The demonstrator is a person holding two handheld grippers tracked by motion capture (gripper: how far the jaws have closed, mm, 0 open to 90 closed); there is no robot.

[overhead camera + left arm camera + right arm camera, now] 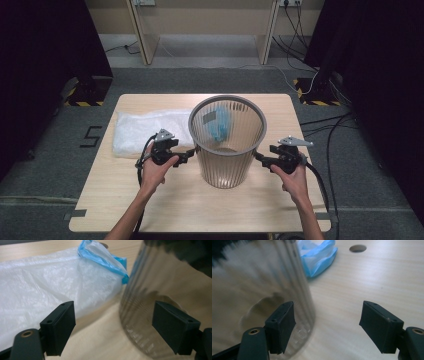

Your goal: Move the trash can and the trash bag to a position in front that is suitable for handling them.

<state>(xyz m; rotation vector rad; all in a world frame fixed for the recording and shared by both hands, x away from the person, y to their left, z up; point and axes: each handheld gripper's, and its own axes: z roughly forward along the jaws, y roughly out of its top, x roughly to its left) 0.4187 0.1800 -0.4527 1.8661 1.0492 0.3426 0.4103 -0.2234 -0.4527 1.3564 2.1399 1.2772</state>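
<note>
Wooden table (150,200), ribbed bin (227,150) between spread left claw (191,153) and spread right claw (257,156), both empty.

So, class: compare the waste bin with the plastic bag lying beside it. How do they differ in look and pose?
The waste bin stands upright, open end up; the plastic bag lies flat on the table. The waste bin is rigid, ribbed and smoky grey; the plastic bag is soft, crinkled and whitish with a blue edge. Both are see-through and rest on the same table.

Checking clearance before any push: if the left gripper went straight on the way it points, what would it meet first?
Probably the ribbed wall of the waste bin: the left gripper, jaws open, aims at its side, though the left gripper view suggests a glancing line.
</note>
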